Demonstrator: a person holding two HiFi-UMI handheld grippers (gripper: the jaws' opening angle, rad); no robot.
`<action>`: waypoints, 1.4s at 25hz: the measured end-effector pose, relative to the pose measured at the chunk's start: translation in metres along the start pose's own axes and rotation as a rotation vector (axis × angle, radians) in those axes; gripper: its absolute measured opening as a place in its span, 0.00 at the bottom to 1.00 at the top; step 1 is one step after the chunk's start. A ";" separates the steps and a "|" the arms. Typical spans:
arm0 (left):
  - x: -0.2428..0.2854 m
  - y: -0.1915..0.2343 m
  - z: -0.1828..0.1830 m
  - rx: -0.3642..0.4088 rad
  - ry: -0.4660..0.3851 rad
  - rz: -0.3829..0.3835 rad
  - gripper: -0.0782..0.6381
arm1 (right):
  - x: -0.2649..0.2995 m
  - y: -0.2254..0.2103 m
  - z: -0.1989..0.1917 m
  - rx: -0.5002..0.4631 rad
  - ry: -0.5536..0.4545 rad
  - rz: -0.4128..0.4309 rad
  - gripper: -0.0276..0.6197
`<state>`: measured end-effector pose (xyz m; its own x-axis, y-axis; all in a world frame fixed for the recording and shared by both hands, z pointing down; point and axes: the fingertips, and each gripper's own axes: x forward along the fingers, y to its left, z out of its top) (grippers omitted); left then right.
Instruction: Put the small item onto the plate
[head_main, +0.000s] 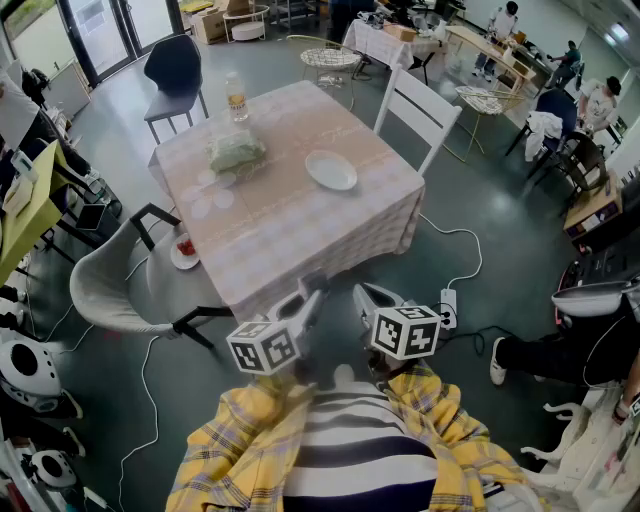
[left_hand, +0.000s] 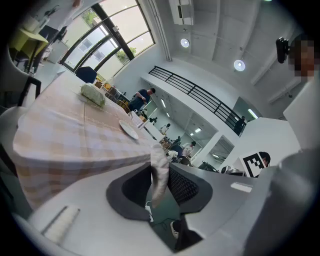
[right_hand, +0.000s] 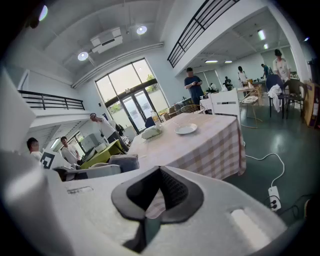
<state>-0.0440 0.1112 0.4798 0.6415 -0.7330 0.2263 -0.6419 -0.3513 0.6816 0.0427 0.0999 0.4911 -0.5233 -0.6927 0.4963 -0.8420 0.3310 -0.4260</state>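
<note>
A white plate (head_main: 331, 170) lies empty on the checked tablecloth (head_main: 270, 220), right of a green bag (head_main: 236, 152). Both grippers hang low in front of my body, short of the table's near corner. Nothing is in my left gripper (head_main: 316, 287): its jaws stand slightly apart, and the cloth's hanging corner (left_hand: 160, 172) shows in the gap, untouched by the pads. My right gripper (head_main: 362, 292) is shut and empty, its pads meeting at the tips (right_hand: 160, 172). It looks at the plate (right_hand: 186, 129) from afar. A small saucer with red pieces (head_main: 184, 251) sits on the grey chair.
A bottle (head_main: 236, 97) stands at the table's far edge. A grey chair (head_main: 120, 285) is at the left side, a white chair (head_main: 418, 110) at the far right. A power strip and cable (head_main: 449, 300) lie on the floor by my right gripper. A seated person's leg (head_main: 540, 355) is at right.
</note>
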 end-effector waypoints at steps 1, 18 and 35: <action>0.002 0.000 0.004 0.005 -0.005 -0.001 0.23 | 0.002 0.000 0.003 -0.004 -0.004 0.002 0.04; 0.013 0.000 0.002 0.006 -0.012 0.015 0.23 | 0.011 -0.010 0.008 0.023 0.001 0.034 0.04; 0.065 -0.007 0.018 0.012 -0.045 0.055 0.23 | 0.033 -0.052 0.033 0.005 0.056 0.067 0.04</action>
<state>-0.0060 0.0553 0.4772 0.5858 -0.7768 0.2311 -0.6808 -0.3169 0.6604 0.0736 0.0392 0.5049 -0.5848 -0.6324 0.5081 -0.8045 0.3717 -0.4633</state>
